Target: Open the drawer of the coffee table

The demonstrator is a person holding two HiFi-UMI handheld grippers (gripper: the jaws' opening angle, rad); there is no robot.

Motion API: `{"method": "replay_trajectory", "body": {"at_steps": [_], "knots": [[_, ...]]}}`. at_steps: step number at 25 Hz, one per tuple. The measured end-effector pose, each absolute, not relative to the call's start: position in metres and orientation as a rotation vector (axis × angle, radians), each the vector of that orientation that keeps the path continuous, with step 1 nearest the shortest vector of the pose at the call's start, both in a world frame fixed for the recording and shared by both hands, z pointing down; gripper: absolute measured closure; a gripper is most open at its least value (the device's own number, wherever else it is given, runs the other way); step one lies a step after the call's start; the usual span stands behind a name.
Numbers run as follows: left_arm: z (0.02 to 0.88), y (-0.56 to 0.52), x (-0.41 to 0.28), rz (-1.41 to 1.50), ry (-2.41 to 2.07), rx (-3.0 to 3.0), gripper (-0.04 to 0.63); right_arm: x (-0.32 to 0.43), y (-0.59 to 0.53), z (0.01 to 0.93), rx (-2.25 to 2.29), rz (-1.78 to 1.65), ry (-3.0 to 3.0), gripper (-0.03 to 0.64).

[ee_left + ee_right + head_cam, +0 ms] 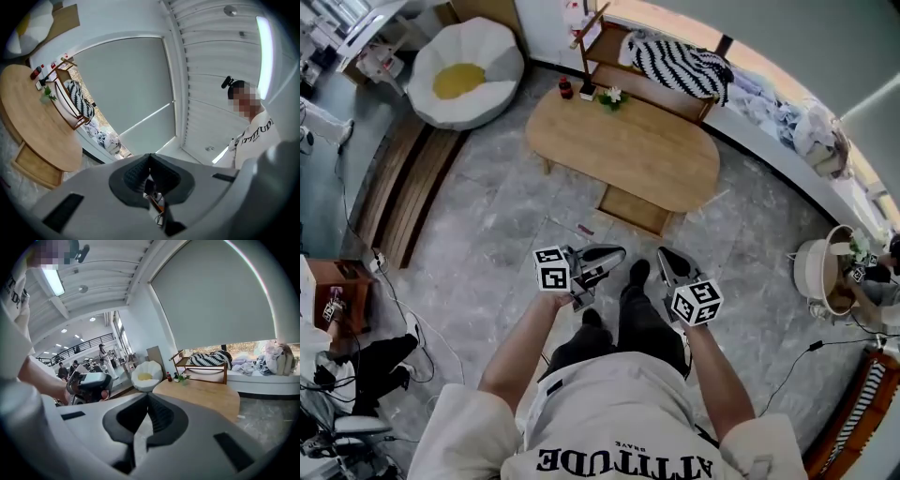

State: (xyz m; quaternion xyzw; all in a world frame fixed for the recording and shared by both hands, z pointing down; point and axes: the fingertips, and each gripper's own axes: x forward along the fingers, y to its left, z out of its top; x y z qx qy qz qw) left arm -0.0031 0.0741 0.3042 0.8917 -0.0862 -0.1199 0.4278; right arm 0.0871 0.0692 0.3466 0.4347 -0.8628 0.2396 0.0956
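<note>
The grey stone floor carries an oval wooden bench in the far middle of the room. Its drawer juts out from under the near edge, pulled open. Near the person, well apart from the bench, the left gripper and the right gripper hang side by side, each with jaws pressed together on nothing. A small bottle and a plant stand at the bench's far left end.
</note>
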Motion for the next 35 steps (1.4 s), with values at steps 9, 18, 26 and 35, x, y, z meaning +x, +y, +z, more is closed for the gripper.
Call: {"method": "replay_trajectory", "body": {"at_steps": [9, 18, 26, 35], "knots": [[0.269, 0.144, -0.015, -0.153, -0.153, 2.39, 0.575, 0.061, 0.139, 0.297, 1.384, 0.57, -2.579, 0.6], [0.243, 0.187, -0.011, 0.023, -0.294, 2.567, 0.575, 0.091, 0.195, 0.251, 1.553, 0.507, -2.552, 0.598], [0.211, 0.18, -0.021, 0.035, -0.729, 2.615, 0.575, 0.146, 0.229, 0.22, 1.636, 0.405, -2.508, 0.599], [0.196, 0.197, -0.039, 0.11, -1.002, 2.654, 0.575, 0.199, 0.251, 0.202, 1.691, 0.367, -2.475, 0.6]]}}
